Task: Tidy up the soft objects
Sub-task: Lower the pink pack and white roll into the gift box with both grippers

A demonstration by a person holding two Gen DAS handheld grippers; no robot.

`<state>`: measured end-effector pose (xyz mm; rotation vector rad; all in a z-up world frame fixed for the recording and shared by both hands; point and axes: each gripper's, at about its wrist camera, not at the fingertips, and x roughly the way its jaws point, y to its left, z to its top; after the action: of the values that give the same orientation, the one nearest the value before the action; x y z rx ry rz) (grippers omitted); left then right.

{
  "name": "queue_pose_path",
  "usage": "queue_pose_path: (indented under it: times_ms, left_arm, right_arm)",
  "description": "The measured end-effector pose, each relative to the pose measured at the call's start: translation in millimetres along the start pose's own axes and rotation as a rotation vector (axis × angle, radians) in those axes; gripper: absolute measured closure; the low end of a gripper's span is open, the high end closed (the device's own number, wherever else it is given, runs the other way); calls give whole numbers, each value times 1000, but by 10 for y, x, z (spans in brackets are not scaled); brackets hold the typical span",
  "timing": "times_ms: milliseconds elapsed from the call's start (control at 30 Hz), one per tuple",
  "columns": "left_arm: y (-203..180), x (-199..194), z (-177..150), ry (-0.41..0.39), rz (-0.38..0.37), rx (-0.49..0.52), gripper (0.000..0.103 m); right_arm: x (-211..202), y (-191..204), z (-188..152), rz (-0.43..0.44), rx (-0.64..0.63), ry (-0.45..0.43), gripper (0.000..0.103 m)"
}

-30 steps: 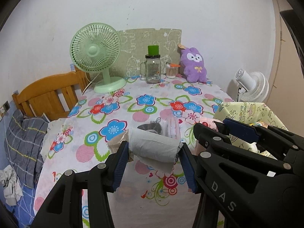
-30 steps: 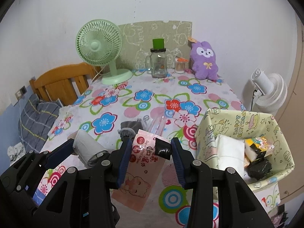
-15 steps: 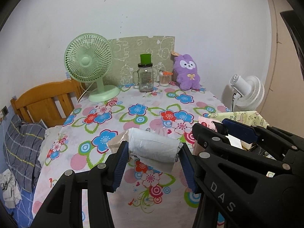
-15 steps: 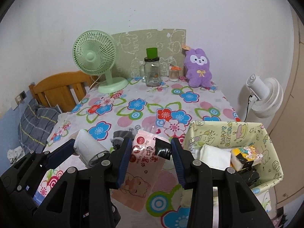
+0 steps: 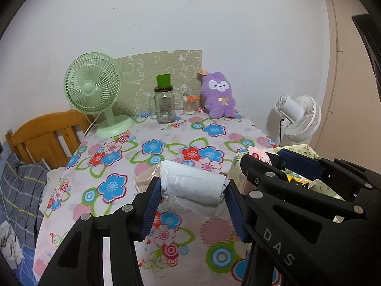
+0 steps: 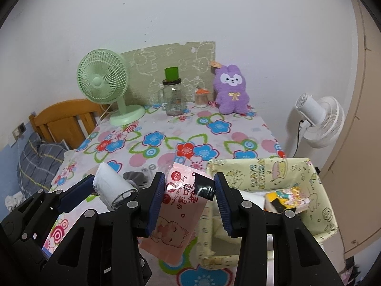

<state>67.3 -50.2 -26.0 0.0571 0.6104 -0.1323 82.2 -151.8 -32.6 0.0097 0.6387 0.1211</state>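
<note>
My left gripper [image 5: 194,185] is shut on a white roll of plastic film [image 5: 190,181], held crosswise above the flowered tablecloth [image 5: 152,164]. In the right wrist view the same roll [image 6: 112,188] shows at the left. My right gripper [image 6: 189,178] is shut on a pink wet-wipes pack [image 6: 176,214] by its top edge, near a black tab [image 6: 202,187]. The pack hangs over the left wall of a yellow-green fabric basket [image 6: 262,174]. A purple plush rabbit [image 6: 232,90] stands at the table's far edge. A grey soft item [image 6: 138,177] lies on the cloth behind the grippers.
The basket holds a white pack [image 6: 252,196], a black item and a colourful packet [image 6: 295,195]. A green desk fan [image 5: 92,90], a glass jar [image 5: 164,104] and a small jar stand at the back. A white floor fan [image 6: 319,121] is at the right, a wooden headboard [image 5: 45,133] and bedding at the left.
Both grippers have risen and drawn back from the table, drifting right. The wipes pack now overlaps the basket's left wall. Both holds are unchanged.
</note>
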Motion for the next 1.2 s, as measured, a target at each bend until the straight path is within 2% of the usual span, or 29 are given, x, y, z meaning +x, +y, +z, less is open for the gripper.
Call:
queue_pose_path:
  times_ms: [1200]
  left_arm:
    - [-888,349,172,3,-136,108,48]
  right_arm:
    - [5,-985,-21,-134,110,-15,58]
